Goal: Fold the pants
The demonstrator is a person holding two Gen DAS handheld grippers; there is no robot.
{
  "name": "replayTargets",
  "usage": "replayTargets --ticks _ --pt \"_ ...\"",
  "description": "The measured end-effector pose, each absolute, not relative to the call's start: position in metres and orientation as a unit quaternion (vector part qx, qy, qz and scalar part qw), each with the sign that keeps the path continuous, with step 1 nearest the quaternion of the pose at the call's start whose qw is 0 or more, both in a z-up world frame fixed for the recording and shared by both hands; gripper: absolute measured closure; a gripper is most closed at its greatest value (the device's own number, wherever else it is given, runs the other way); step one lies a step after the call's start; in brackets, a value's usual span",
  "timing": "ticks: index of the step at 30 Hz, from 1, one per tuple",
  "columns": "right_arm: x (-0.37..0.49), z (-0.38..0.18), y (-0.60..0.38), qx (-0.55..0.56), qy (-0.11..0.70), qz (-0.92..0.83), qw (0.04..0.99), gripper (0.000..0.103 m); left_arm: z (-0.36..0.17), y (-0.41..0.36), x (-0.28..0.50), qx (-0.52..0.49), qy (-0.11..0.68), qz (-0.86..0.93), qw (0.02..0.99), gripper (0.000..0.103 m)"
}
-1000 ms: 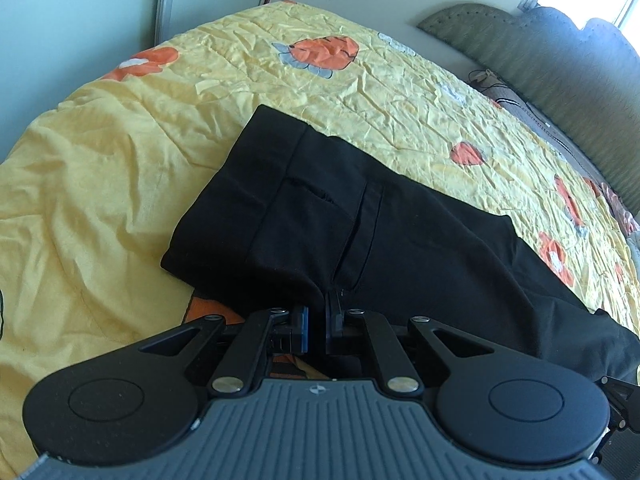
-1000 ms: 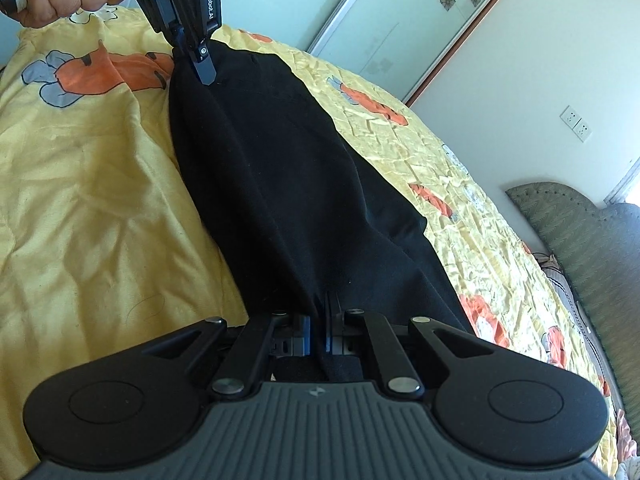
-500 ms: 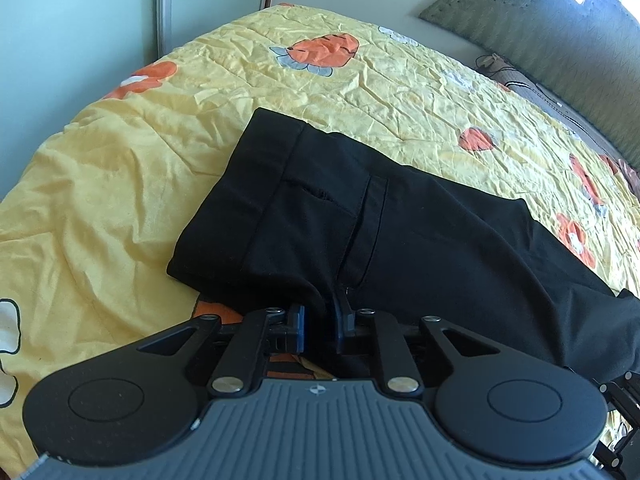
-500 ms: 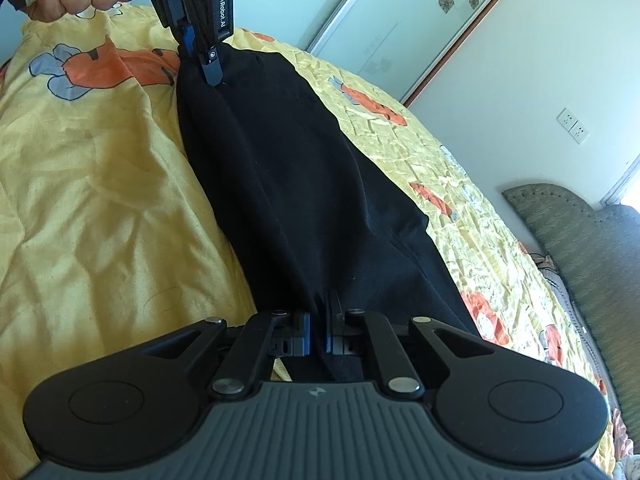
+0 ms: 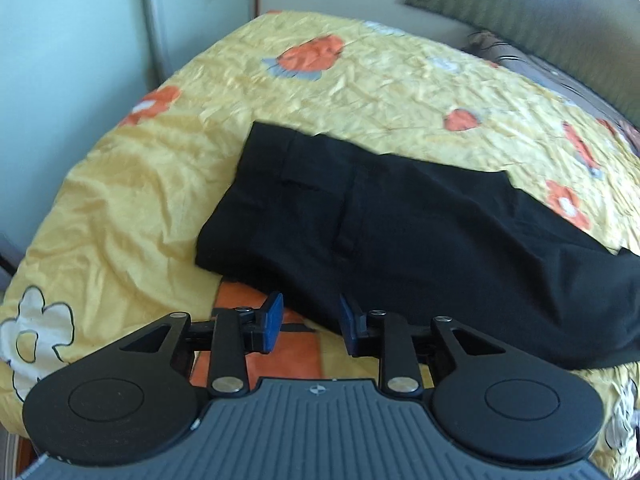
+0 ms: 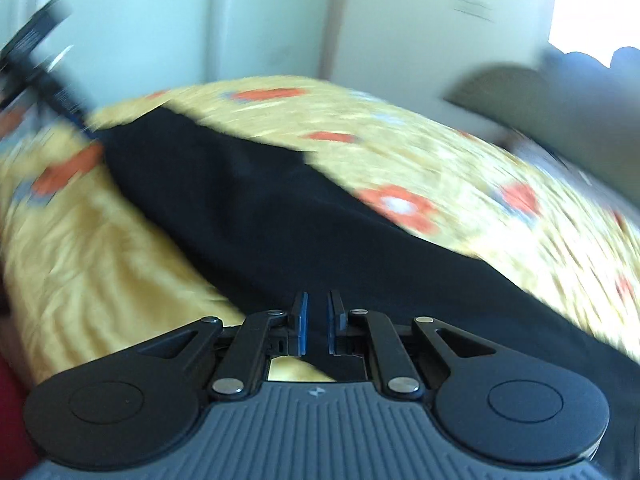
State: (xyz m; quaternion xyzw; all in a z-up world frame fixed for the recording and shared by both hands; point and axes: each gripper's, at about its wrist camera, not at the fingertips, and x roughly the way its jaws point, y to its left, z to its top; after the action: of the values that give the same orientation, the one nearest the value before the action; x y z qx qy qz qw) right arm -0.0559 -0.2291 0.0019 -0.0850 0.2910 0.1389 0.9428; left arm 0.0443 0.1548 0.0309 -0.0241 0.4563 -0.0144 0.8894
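Left wrist view, sharp and clear: black pants [image 5: 400, 232] lying flat across a yellow bedspread [image 5: 120, 208] with orange flowers, waistband end toward the left, a pocket slit and fly seam plainly showing. Left gripper [image 5: 310, 324] just off the near edge of the cloth, jaws apart and opening, blue pads [image 5: 272, 320] clear of the fabric, only the hem's edge and an orange patch of bedspread seen in the gap. Nothing clamped there.

Right wrist view, heavily blurred: same pants [image 6: 320, 240] seen lengthwise, running from the near fingers off to the upper left. Right gripper [image 6: 316, 324] with jaws nearly together, a narrow slot between the pads, black cloth right there at the tips; cannot tell through the smear whether the pads pinch it. Seen only here: a dark streak at upper left, apparently the other tool [image 6: 44, 76], above the far end of the pants, too blurred for detail. A red patch [image 6: 12, 412] at lower left, unidentifiable.

Seen only from the left: a dark padded headboard [image 5: 540, 20] at upper right, a striped pillow [image 5: 520, 56] below it. Pale wall [image 5: 60, 60] and a door frame behind the bed in both views. Each tool's own black body filling the bottom of its frame, hiding the nearest strip of bed.
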Motion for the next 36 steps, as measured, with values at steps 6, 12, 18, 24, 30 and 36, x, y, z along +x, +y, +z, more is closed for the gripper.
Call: replayTargets --ticks 6,12,18,24,30,36 --pt "-0.069 -0.011 -0.383 0.213 0.268 -0.061 0.938 0.090 0.054 0.082 0.041 0.015 0.416 -0.133 0.899 0.062" --pt "-0.081 -0.039 -0.453 0.386 0.226 -0.102 0.889 0.058 0.039 -0.004 0.046 0.042 0.416 -0.235 0.878 0.058" --pt "-0.059 -0.049 -0.477 0.464 0.231 -0.104 0.849 0.037 0.013 -0.064 0.045 0.099 0.411 -0.257 0.869 0.058" --pt "-0.025 -0.036 -0.493 0.509 0.247 -0.095 0.819 0.035 -0.017 -0.080 0.054 0.131 0.436 -0.243 0.857 0.058" --pt "0.061 0.000 -0.487 0.416 0.284 -0.063 0.862 0.023 -0.029 -0.084 0.057 0.136 0.445 -0.240 0.852 0.058" --pt "0.060 0.008 -0.496 0.393 0.241 -0.091 0.883 0.023 -0.029 -0.090 0.056 0.142 0.440 -0.239 0.854 0.056"
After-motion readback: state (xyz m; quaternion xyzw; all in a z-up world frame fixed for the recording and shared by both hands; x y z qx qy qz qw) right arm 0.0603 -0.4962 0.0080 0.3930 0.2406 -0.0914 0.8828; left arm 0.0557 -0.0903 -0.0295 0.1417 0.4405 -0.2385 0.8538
